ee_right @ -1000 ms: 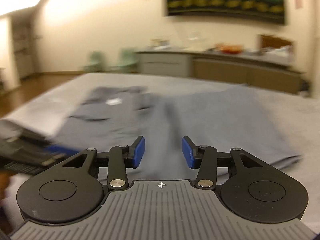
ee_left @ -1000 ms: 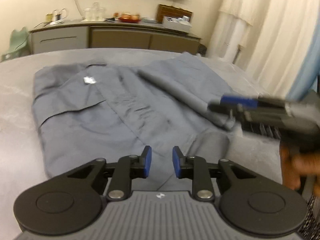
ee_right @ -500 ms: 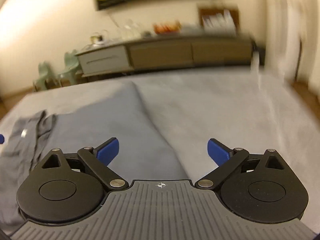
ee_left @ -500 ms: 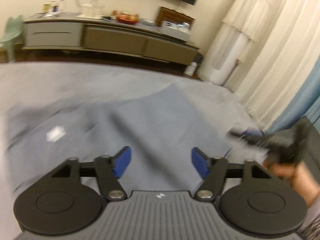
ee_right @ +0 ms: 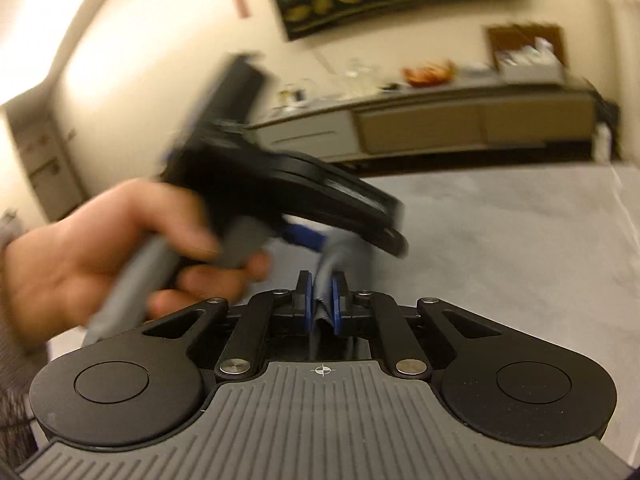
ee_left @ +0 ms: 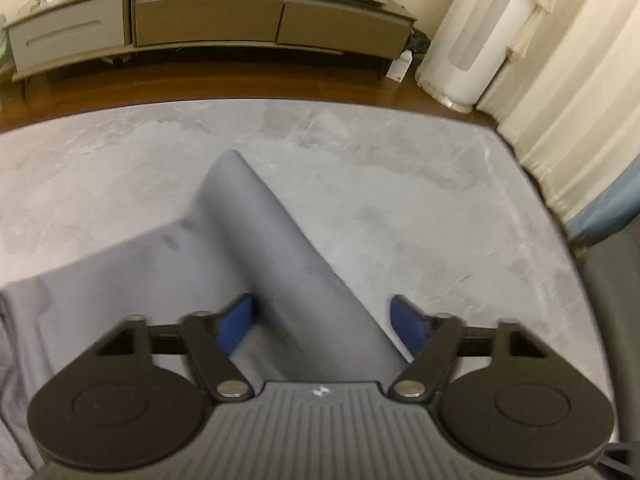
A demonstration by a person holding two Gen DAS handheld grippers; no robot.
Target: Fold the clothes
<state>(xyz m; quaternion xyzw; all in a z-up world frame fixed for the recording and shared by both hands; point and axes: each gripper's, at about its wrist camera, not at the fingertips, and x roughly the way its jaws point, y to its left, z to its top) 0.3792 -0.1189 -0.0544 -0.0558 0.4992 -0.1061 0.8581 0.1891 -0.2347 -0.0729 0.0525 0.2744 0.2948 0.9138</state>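
Grey garment point(ee_left: 276, 264) lies on the grey tabletop point(ee_left: 420, 200), its raised fold running lengthwise away between the closing, not yet touching jaws of the left gripper point(ee_left: 322, 320); right gripper point(ee_right: 320, 298) pinches its edge.

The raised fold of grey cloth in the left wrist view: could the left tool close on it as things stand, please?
Probably yes: the raised fold already lies between the closing left tool's blue pads, with only the grey table cover around it.
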